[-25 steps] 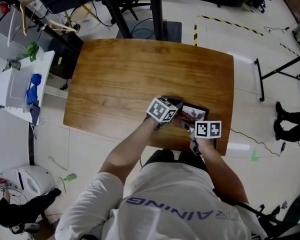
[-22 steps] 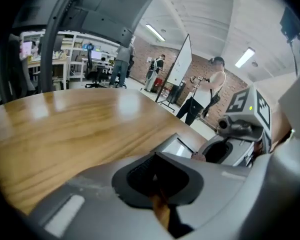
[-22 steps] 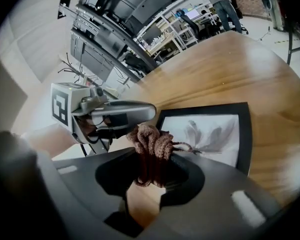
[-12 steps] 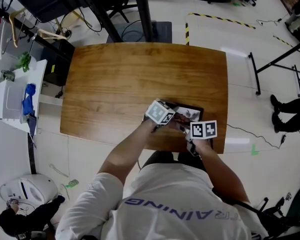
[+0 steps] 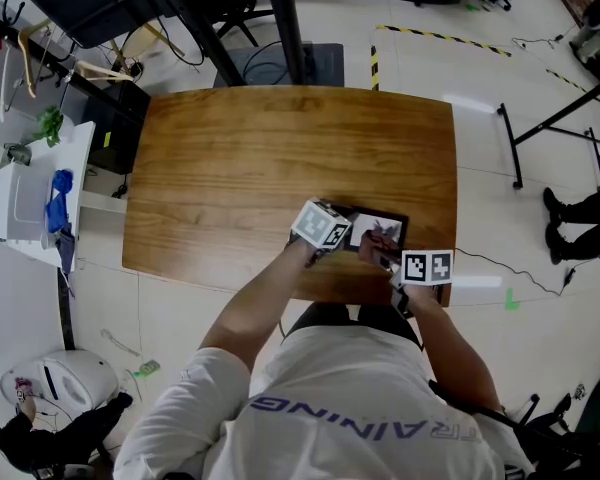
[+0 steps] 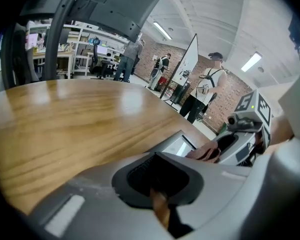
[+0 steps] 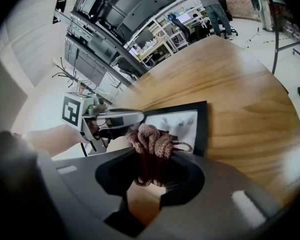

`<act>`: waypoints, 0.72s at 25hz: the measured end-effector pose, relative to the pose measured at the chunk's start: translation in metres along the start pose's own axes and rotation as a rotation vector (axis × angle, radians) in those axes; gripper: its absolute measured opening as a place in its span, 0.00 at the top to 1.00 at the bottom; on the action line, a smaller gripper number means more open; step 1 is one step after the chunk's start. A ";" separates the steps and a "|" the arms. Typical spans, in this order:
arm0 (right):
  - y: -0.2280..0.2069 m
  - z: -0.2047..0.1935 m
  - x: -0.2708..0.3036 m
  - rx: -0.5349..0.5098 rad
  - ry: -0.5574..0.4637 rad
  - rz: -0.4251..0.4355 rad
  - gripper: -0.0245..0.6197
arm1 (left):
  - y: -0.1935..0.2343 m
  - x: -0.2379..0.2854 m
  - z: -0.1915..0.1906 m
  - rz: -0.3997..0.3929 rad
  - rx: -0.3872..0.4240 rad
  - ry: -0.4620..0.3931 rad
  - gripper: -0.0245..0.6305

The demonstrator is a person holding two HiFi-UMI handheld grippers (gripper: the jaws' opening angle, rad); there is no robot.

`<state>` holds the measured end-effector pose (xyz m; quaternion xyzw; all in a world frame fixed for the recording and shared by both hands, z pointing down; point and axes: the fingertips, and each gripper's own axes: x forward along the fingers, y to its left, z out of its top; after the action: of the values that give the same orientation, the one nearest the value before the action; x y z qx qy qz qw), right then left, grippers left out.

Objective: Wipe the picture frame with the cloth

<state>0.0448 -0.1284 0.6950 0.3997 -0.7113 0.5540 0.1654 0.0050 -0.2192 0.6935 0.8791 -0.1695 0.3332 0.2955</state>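
Observation:
A black picture frame (image 5: 382,230) with a pale print lies flat near the front edge of the wooden table (image 5: 260,158). My left gripper (image 5: 346,234) is shut on the frame's left edge, and its grey finger (image 7: 117,118) lies over that edge. In the left gripper view the frame (image 6: 176,145) runs away to the right of the left gripper (image 6: 159,200). My right gripper (image 5: 390,259) is shut on a bunched pinkish-brown knitted cloth (image 7: 153,140). It holds the cloth (image 5: 379,252) against the frame's (image 7: 182,123) near side, with the right gripper (image 7: 149,170) just behind.
The table's front edge (image 5: 360,298) is right below both grippers. A white cart (image 5: 25,183) stands on the floor at left and black stand legs (image 5: 560,128) at right. Several people (image 6: 206,91) stand far off beyond the table.
My right gripper has drawn the cloth toward the near right across the frame, uncovering more of the print. The left gripper has stayed on the frame's left edge.

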 end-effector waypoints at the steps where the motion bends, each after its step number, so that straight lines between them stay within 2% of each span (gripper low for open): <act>1: -0.006 -0.002 -0.006 0.006 -0.013 -0.004 0.76 | 0.000 0.000 0.000 0.001 0.000 0.001 0.95; 10: -0.057 -0.014 -0.059 0.106 -0.102 -0.060 0.76 | 0.004 0.000 0.001 0.016 -0.015 -0.012 0.95; 16: -0.071 -0.029 -0.068 0.146 -0.114 -0.078 0.76 | -0.003 0.007 -0.003 0.024 -0.047 -0.025 0.95; 18: -0.067 -0.035 -0.066 0.146 -0.135 -0.061 0.76 | -0.003 0.008 -0.011 0.046 -0.045 -0.028 0.95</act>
<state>0.1290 -0.0750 0.7055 0.4686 -0.6662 0.5708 0.1045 0.0069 -0.2105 0.7045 0.8729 -0.2011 0.3235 0.3049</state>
